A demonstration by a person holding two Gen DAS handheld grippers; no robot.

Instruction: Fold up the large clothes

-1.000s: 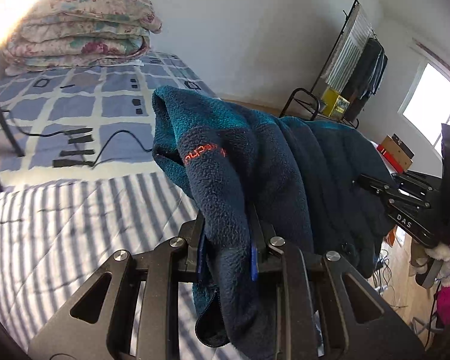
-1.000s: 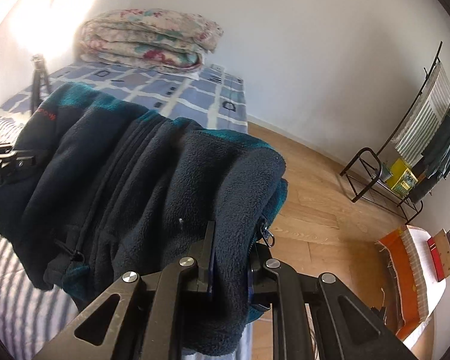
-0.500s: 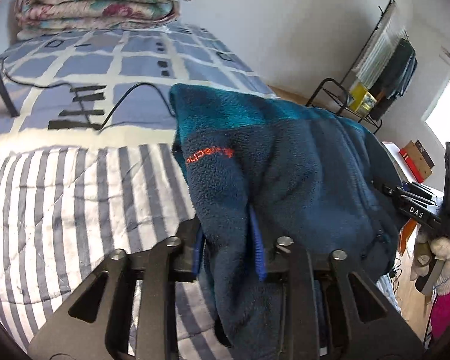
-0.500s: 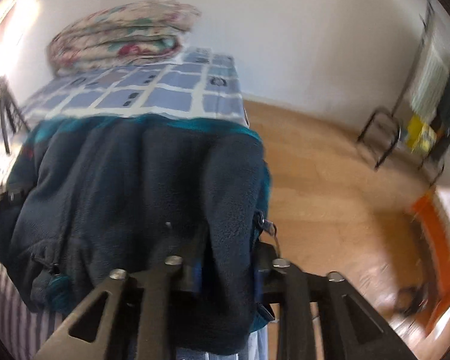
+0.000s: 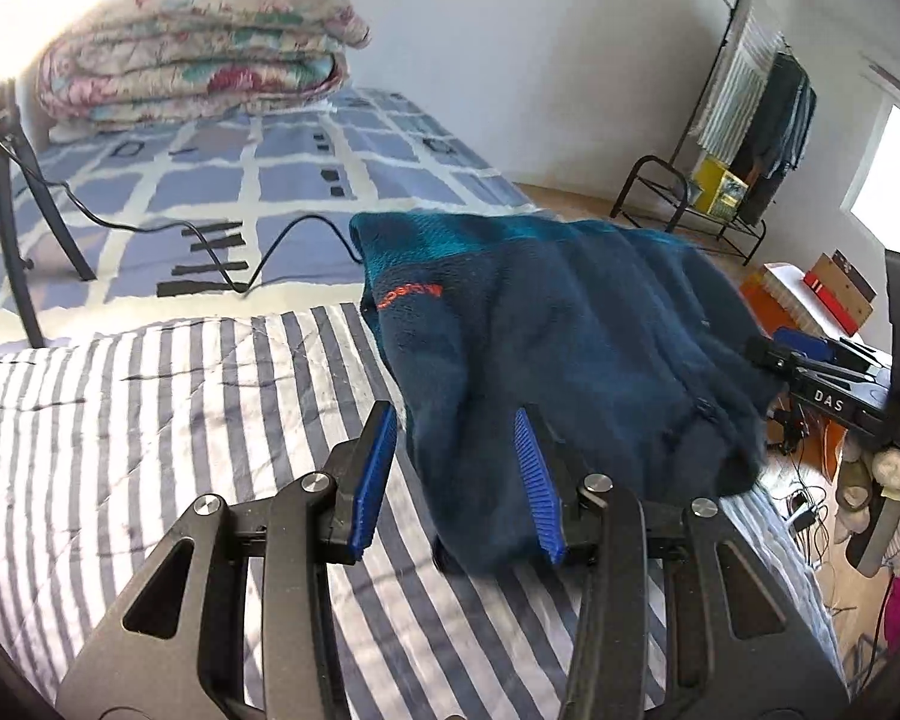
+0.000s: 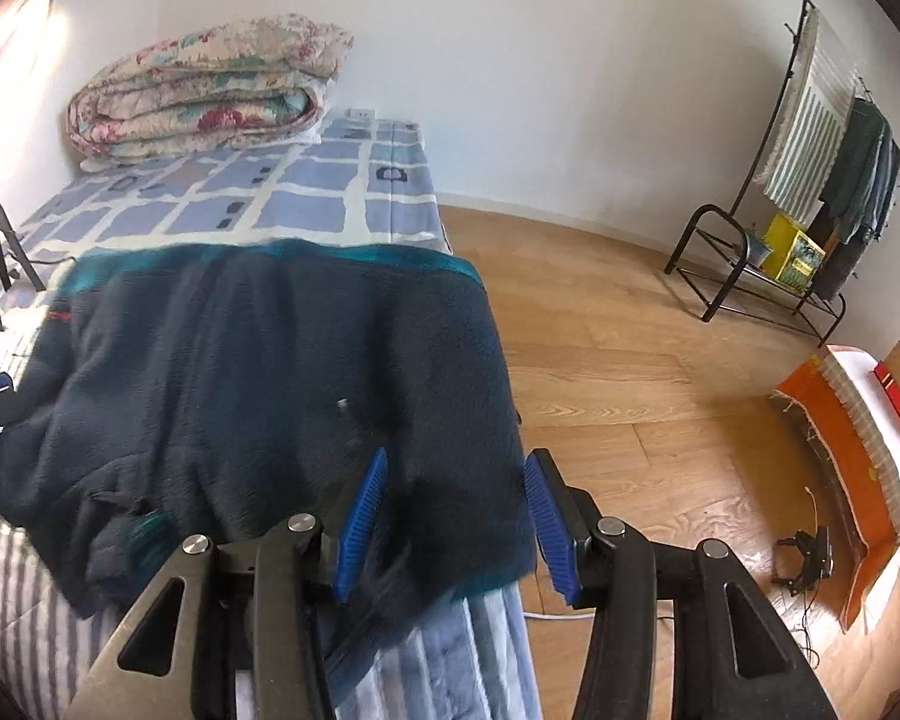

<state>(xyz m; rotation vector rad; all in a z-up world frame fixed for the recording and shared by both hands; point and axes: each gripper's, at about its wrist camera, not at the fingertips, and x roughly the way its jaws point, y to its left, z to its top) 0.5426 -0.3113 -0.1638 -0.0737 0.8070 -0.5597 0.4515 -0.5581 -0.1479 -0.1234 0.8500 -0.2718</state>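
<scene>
The folded fleece jacket (image 5: 558, 348) lies on the striped blanket (image 5: 150, 432) at the edge of the bed (image 6: 330, 204), with one side close to the drop toward the wooden floor (image 6: 630, 360).

Both pairs of tongs are letting go. The left tongs (image 5: 456, 480) are opening: the cloth is against the right pad but a clear gap shows at the left pad, so nothing is pinched. The right tongs (image 6: 450, 516) are opening too, and the near corner of the jacket sits loosely between the pads.

To do this release well, I think both tongs should open wide enough that no pad catches the fleece. Then each hand should draw straight back along its own line, not upward, because the pile of the fleece clings and could lift the top layer and spoil the fold. The right side needs more care, since the jacket there seems to hang a little over the bed edge and could slide down.
</scene>
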